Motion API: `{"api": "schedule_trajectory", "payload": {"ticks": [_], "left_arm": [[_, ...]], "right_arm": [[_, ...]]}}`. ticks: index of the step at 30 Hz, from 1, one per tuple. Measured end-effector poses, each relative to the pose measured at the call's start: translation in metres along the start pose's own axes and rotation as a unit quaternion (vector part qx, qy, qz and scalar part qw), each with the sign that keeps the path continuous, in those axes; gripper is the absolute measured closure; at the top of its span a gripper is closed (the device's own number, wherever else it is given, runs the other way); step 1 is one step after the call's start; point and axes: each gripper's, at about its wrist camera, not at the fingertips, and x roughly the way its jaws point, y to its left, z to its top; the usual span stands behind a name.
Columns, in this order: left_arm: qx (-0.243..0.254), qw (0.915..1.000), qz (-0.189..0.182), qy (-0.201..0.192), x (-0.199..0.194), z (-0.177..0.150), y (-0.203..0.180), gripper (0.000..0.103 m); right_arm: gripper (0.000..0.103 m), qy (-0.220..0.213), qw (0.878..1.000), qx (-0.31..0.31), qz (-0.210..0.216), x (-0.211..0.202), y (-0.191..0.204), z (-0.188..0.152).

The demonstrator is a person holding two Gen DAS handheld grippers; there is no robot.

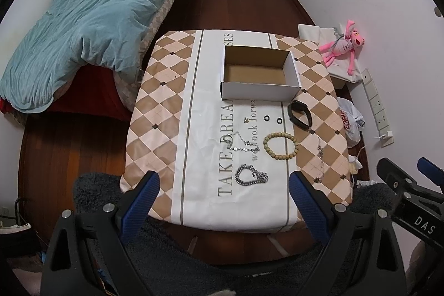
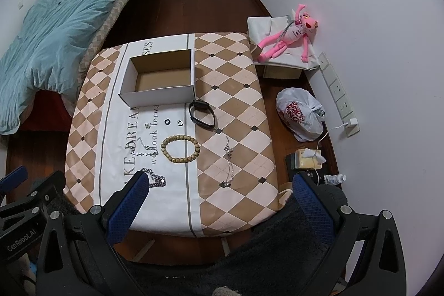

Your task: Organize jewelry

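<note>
Both grippers — left gripper (image 1: 224,186) and right gripper (image 2: 219,189) — hover wide open, holding nothing, over the surface's (image 2: 236,90) near edge. Beaded bracelet (image 2: 180,149) lies mid-surface (chains beside it); the open box (image 2: 159,97) sits toward the far edge.

Left gripper (image 1: 224,185) and right gripper (image 2: 220,186) are held level, jaws spread wide, nothing gripped.

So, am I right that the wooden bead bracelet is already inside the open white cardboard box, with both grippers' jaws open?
Not quite: the wooden bead bracelet lies on the checked tablecloth, nearer than the open white cardboard box, as the right wrist view shows. Both grippers' jaws are indeed open.
</note>
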Motion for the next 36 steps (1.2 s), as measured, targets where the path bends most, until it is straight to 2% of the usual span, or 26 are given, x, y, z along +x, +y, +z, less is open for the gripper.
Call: {"api": "schedule_trajectory", "payload": {"ticks": [4, 7, 12, 16, 18, 23, 25, 29, 32, 33, 36], "left_arm": [[0.011, 0.9998, 0.018, -0.001, 0.023, 0.007, -0.001, 0.009], [0.021, 0.999, 0.039, 0.01, 0.055, 0.011, -0.001, 0.009], [0.039, 0.9963, 0.048, 0.06, 0.112, 0.009, -0.002, 0.009], [0.047, 0.9932, 0.036, 0.1, 0.15, -0.004, -0.004, 0.009], [0.047, 0.991, 0.032, 0.121, 0.166, -0.012, -0.005, 0.009], [0.034, 0.9872, -0.006, 0.156, 0.197, -0.031, -0.003, 0.009], [0.023, 0.9865, -0.026, 0.16, 0.205, -0.036, -0.002, 0.01], [0.002, 0.9831, -0.056, 0.174, 0.222, -0.04, -0.003, 0.021], [0.002, 0.9831, -0.057, 0.174, 0.231, -0.04, -0.006, 0.023], [0.009, 0.9852, -0.055, 0.162, 0.23, -0.037, -0.008, 0.024], [0.029, 0.9879, -0.042, 0.146, 0.231, -0.034, -0.017, 0.034]], "right_arm": [[0.0, 0.015, 1.0, 0.022, -0.001, 0.025, -0.012, 0.005], [0.0, 0.033, 0.999, 0.036, -0.005, 0.055, -0.021, 0.008], [0.0, 0.075, 0.996, 0.051, -0.013, 0.112, -0.031, 0.004], [0.001, 0.116, 0.991, 0.057, -0.019, 0.162, -0.039, -0.015], [0.007, 0.137, 0.989, 0.06, -0.019, 0.184, -0.041, -0.025], [0.018, 0.167, 0.983, 0.081, -0.005, 0.223, -0.048, -0.048], [0.019, 0.173, 0.981, 0.089, 0.004, 0.233, -0.051, -0.054], [0.024, 0.173, 0.98, 0.101, 0.008, 0.25, -0.057, -0.064], [0.03, 0.168, 0.979, 0.113, 0.016, 0.257, -0.063, -0.067], [0.031, 0.166, 0.979, 0.114, 0.016, 0.258, -0.065, -0.068], [0.032, 0.161, 0.98, 0.118, 0.024, 0.259, -0.065, -0.069]]}}
